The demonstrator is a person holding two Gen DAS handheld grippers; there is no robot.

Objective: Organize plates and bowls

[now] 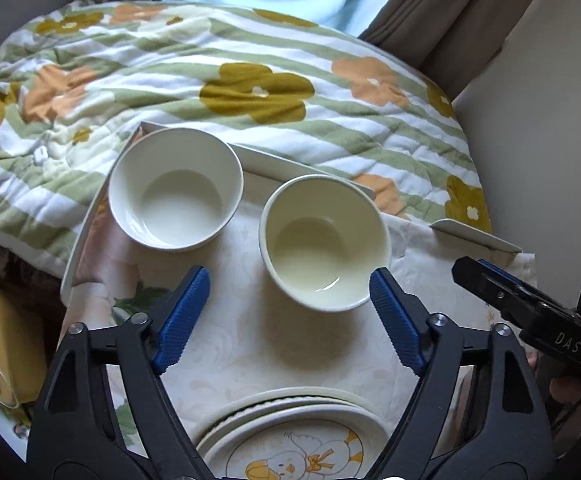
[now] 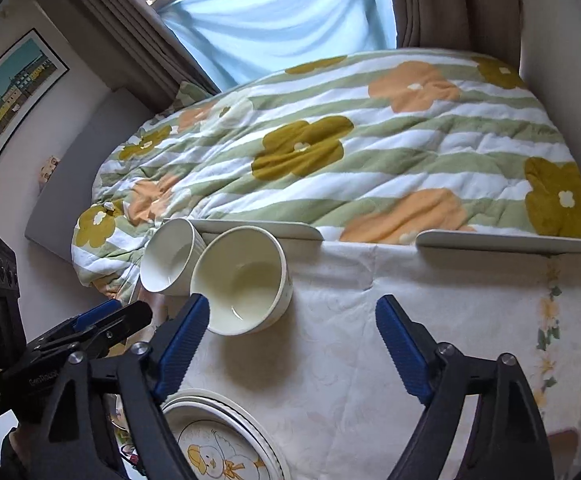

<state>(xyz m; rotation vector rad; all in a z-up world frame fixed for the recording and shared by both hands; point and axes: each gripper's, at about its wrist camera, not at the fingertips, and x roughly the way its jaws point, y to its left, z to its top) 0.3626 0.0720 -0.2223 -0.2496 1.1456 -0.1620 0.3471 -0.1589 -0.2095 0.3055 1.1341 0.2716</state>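
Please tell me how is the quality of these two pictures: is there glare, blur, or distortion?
Left wrist: strong fisheye bend with dark corners; a small glint inside the cream bowl; the blanket looks sharp. Right wrist: same bending, the tray rim curves; the bright curtain is slightly washed out and smeared; the plates are cut off at the edge.

Cream bowl [image 1: 324, 242], white bowl [image 1: 176, 188], flowered striped quilt [image 1: 226, 76]
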